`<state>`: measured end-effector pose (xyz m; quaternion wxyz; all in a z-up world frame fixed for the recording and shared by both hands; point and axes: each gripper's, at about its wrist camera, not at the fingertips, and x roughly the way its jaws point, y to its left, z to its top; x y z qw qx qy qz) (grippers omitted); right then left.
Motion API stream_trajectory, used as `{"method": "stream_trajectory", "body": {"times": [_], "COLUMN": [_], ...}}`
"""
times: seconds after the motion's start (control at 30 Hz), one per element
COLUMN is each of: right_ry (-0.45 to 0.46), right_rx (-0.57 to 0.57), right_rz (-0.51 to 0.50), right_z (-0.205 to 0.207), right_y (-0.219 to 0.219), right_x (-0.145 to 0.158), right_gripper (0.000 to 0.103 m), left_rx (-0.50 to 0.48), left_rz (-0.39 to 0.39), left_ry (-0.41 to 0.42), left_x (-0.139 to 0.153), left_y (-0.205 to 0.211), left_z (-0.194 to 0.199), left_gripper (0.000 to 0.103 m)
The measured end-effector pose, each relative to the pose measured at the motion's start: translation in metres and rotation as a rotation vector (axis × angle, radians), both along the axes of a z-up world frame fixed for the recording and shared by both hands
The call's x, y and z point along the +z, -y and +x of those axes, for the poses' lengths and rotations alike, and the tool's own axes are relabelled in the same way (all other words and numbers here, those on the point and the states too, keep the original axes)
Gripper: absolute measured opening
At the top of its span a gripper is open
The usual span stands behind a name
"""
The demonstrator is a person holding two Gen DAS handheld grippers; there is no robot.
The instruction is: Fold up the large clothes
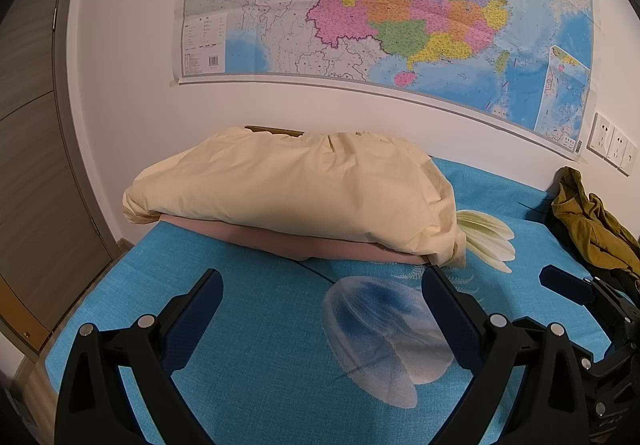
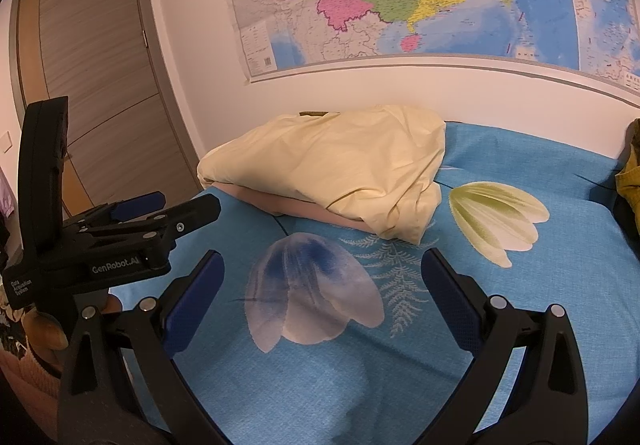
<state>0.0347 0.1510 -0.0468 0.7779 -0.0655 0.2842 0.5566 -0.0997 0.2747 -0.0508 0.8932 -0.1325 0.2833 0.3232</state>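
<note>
- While both my grippers hover over the bed (image 1: 260, 357), the olive garment (image 1: 592, 221) lies crumpled at its far right edge, off to the right of both; its long axis cannot be told.
- Right gripper (image 2: 322, 285): jaws wide, empty; judged the nearer one to the garment.
- Left gripper (image 1: 322, 305): jaws wide, empty.
- Ahead: a cream pillow (image 1: 292, 189) on a pink one (image 1: 332, 247), well apart from the garment.
- Room: blue floral sheet, wall map (image 1: 384, 5), door (image 2: 92, 77).

Olive garment (image 2: 629, 181) cut by right edge; map (image 1: 384, 5) cropped above.
</note>
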Motion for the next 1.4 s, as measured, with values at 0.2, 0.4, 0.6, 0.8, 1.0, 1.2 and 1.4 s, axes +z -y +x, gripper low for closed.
{"method": "stream_trajectory", "body": {"times": [0.2, 0.4, 0.6, 0.8, 1.0, 1.2, 1.4], "right_ry": [0.002, 0.000, 0.002, 0.001, 0.001, -0.001, -0.002], "right_rx": [-0.002, 0.003, 0.004, 0.006, 0.005, 0.005, 0.007], "right_rz": [-0.001, -0.004, -0.004, -0.004, -0.005, -0.005, -0.008], "right_z": [-0.0005, -0.0008, -0.0019, -0.0012, -0.0009, -0.0015, -0.0010], "right_y": [0.0001, -0.0008, -0.0015, -0.0012, -0.0014, -0.0012, -0.0013], "right_x": [0.0002, 0.0000, 0.0001, 0.0001, 0.0002, 0.0003, -0.0002], "right_gripper": [0.097, 0.097, 0.097, 0.097, 0.097, 0.097, 0.097], "left_rx": [0.000, 0.000, 0.001, -0.001, 0.000, -0.003, -0.003], "left_rz": [0.000, -0.001, -0.002, 0.000, -0.002, -0.003, -0.004], "left_ry": [-0.001, -0.001, -0.001, -0.002, -0.005, -0.006, -0.007], "left_x": [-0.0004, -0.0011, -0.0013, -0.0010, -0.0007, -0.0012, -0.0013], "left_y": [0.0001, 0.0009, 0.0007, 0.0013, 0.0010, 0.0004, 0.0003], "left_z": [0.0003, 0.0000, 0.0003, 0.0013, 0.0018, 0.0028, 0.0030], "left_gripper": [0.096, 0.096, 0.096, 0.096, 0.096, 0.096, 0.096]}}
